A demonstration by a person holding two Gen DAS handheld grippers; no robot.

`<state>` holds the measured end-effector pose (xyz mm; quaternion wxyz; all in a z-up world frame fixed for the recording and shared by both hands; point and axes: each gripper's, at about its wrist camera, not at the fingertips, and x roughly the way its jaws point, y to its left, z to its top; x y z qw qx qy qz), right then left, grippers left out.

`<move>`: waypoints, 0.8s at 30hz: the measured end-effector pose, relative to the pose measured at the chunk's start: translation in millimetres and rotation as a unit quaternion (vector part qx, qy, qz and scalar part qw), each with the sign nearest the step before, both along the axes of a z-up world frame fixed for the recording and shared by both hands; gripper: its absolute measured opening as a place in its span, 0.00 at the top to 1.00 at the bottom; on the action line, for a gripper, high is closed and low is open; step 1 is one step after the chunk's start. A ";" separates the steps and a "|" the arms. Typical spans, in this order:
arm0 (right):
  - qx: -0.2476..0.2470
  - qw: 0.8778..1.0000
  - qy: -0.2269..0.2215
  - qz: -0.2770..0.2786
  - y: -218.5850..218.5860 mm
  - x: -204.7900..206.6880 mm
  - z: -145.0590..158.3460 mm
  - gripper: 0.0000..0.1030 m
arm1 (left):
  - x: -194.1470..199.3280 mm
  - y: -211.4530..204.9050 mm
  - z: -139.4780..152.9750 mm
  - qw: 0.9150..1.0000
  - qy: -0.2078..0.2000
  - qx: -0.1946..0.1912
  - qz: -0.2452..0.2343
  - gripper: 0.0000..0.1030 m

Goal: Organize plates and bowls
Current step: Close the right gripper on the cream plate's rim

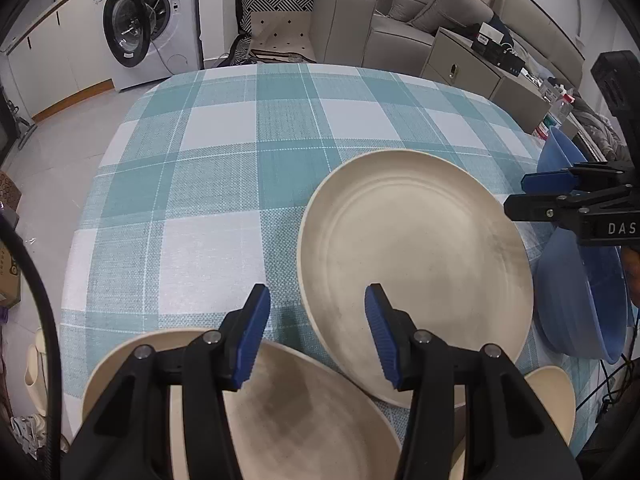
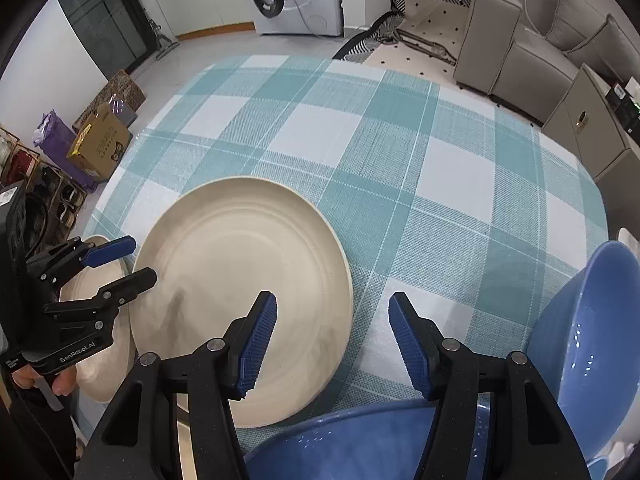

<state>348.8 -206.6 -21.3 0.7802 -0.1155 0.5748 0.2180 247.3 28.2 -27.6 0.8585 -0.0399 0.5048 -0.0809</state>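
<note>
Hovering open-jawed and empty, the left gripper [image 1: 316, 336] and right gripper [image 2: 332, 344] flanked the cream plate [image 1: 416, 276]; a careless closing risked knocking neighbouring dishes.

We're in a home: washing machine [image 1: 152, 24] upper left, grey sofa [image 1: 400, 12] top right, checked cloth on the desk [image 1: 224, 160].

The near cream plate [image 1: 304, 412] is partly hidden behind the left gripper [image 1: 316, 336] and runs off the bottom edge. A third cream dish [image 1: 554, 400] shows only a small bit. The near blue bowl [image 2: 360, 444] is cut off at the bottom, and the other blue bowl [image 2: 600, 320] at the right side.
</note>
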 end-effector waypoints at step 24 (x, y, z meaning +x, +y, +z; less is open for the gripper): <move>-0.022 0.997 0.063 0.028 22.7 14.2 -35.2 0.51 | 11.8 -15.4 -10.8 0.999 0.017 0.015 -0.025 0.65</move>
